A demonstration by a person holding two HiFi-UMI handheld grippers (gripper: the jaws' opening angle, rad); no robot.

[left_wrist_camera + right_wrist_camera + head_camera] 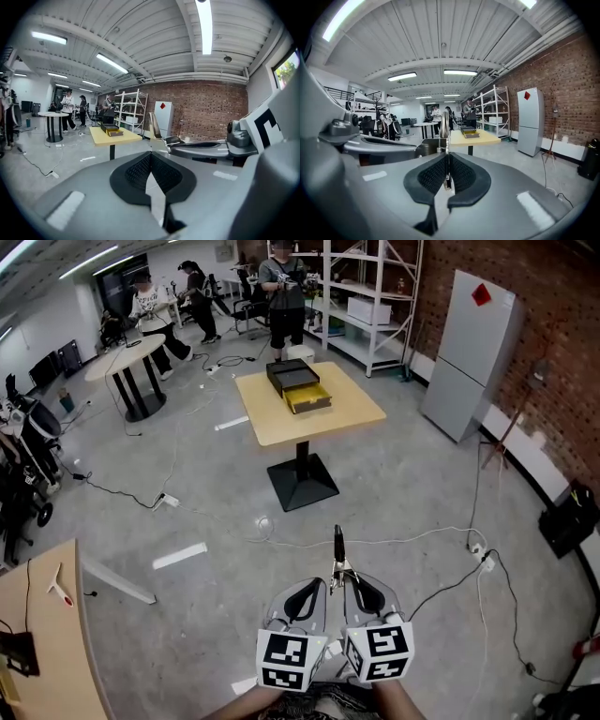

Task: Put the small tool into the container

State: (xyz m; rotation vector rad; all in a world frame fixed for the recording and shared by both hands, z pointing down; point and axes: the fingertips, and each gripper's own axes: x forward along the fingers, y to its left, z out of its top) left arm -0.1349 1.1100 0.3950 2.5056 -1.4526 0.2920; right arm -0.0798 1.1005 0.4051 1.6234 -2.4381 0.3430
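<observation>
Low in the head view, my two grippers sit side by side above the concrete floor. My right gripper (345, 579) is shut on the small tool (338, 554), a slim metal piece with a dark handle that stands up out of the jaws. The right gripper view shows the small tool (444, 125) clamped between the pads of my right gripper (446, 161). Beside it, my left gripper (317, 587) is shut with nothing in it; its pads (136, 169) meet at the tip. The container (298, 385), a black box with a yellow drawer pulled out, rests far ahead on a square wooden table (352, 404).
Cables (281, 540) trail across the floor between me and the table. A grey cabinet (469, 352) stands by the brick wall at right, shelving (370, 296) behind the table. People stand at the back near a round table (127, 357). A wooden bench edge (52, 643) is at lower left.
</observation>
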